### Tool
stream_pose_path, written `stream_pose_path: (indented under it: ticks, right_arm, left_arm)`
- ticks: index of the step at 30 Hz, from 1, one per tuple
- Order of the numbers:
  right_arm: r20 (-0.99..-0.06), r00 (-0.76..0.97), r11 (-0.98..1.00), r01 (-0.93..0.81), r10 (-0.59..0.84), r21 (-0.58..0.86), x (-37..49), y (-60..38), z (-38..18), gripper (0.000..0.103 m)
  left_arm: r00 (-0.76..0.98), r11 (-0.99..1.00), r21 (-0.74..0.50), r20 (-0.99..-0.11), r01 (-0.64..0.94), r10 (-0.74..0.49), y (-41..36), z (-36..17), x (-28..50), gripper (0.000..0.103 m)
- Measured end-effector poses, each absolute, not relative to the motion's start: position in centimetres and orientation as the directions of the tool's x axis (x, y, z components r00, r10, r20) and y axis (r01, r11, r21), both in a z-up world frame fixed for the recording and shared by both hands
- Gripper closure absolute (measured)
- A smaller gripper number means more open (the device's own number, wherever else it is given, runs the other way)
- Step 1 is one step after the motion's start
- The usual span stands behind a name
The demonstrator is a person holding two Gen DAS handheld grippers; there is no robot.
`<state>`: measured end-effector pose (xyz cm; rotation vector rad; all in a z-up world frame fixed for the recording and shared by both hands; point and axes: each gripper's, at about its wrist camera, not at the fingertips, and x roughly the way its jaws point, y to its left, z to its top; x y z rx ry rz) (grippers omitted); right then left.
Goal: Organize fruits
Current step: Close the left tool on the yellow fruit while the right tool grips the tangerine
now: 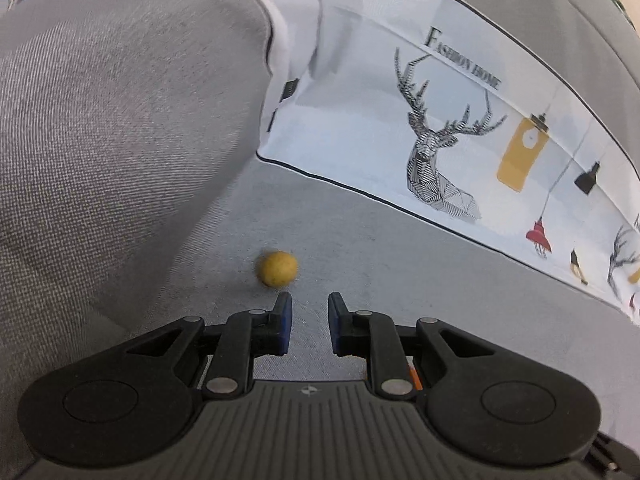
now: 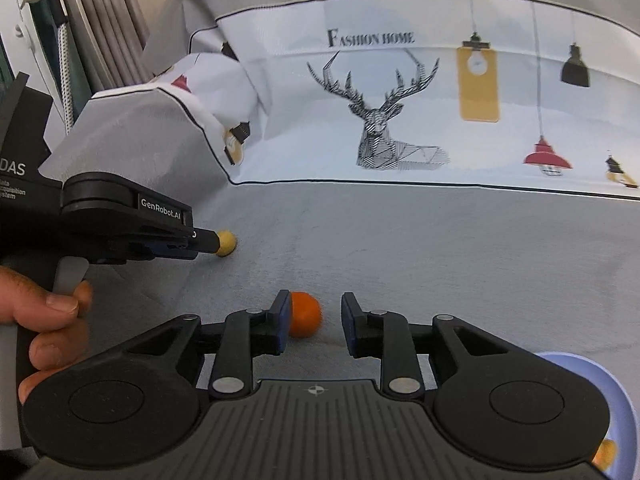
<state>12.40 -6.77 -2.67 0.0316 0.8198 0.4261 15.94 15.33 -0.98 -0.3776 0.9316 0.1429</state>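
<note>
A small yellow fruit (image 1: 277,269) lies on the grey sofa seat (image 1: 380,264), just ahead and a little left of my left gripper (image 1: 310,303), which is open and empty. In the right wrist view the same yellow fruit (image 2: 225,242) sits at the tip of the left gripper (image 2: 206,242). A small orange fruit (image 2: 306,314) lies on the seat between the open fingers of my right gripper (image 2: 314,304), close to the left finger. A blue plate (image 2: 618,404) at the lower right holds an orange fruit (image 2: 604,454), mostly hidden by the gripper body.
A white cushion with a deer print (image 2: 400,112) leans along the sofa back. A grey cushion (image 1: 112,132) rises on the left, close to the yellow fruit. A person's hand (image 2: 44,320) holds the left gripper's handle.
</note>
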Motion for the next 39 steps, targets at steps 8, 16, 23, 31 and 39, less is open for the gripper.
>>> stream_pose_path:
  ticks: [8, 16, 23, 31, 39]
  right_arm:
    - [-0.756, 0.52, 0.9, -0.379, 0.399, 0.214, 14.2, -4.5, -5.1, 0.054]
    - [-0.796, 0.467, 0.894, -0.402, 0.384, 0.196, 15.1, -3.3, -7.6, 0.054]
    - [-0.805, 0.463, 0.893, -0.416, 0.37, 0.171, 15.4, -3.0, -8.3, 0.055]
    - [-0.781, 0.506, 0.891, -0.433, 0.366, 0.137, 14.6, -2.9, -7.2, 0.067]
    - [-0.716, 0.604, 0.914, -0.389, 0.35, 0.119, 12.3, -5.8, -2.5, 0.068]
  left_arm:
    - [0.582, 0.921, -0.23, -0.814, -0.314, -0.005, 16.2, -2.1, 17.1, 0.063]
    - [0.586, 0.94, -0.18, -0.81, -0.289, 0.025, 15.7, -3.3, 18.8, 0.06]
    - [0.581, 0.965, -0.1, -0.811, -0.244, 0.062, 14.7, -4.4, 19.7, 0.063]
    - [0.579, 0.968, -0.1, -0.814, -0.231, 0.054, 14.5, -3.9, 19.2, 0.073]
    - [0.605, 0.977, -0.087, -0.795, -0.197, 0.051, 12.7, -0.9, 15.9, 0.073]
